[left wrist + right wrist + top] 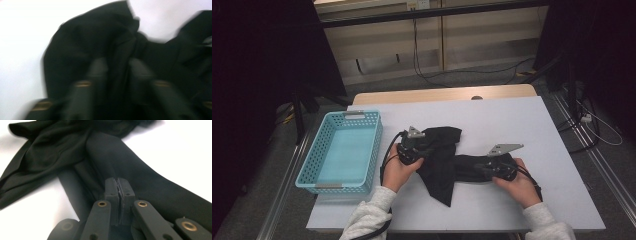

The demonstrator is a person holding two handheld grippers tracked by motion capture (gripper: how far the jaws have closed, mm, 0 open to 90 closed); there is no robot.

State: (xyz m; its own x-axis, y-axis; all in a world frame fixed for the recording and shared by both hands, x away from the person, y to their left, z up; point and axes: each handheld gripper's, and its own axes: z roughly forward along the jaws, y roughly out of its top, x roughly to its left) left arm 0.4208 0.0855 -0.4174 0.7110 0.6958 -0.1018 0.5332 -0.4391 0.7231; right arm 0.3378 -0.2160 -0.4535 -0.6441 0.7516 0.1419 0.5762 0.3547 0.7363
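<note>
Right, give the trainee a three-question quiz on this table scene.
1. True or false: the black garment lies inside the blue basket.
2. Which gripper's jaws are pressed together at the tips in its own view? A) left gripper B) right gripper
3. Fill in: the basket stands on the ____ side of the table in the high view.

Key:
1. False. The garment lies on the table, right of the basket.
2. B. The right gripper's pads meet over the garment's dark fabric; whether any fabric is pinched between them cannot be told. The left gripper's jaws stand apart with fabric bunched between them, though that view is blurred.
3. Left.
</note>
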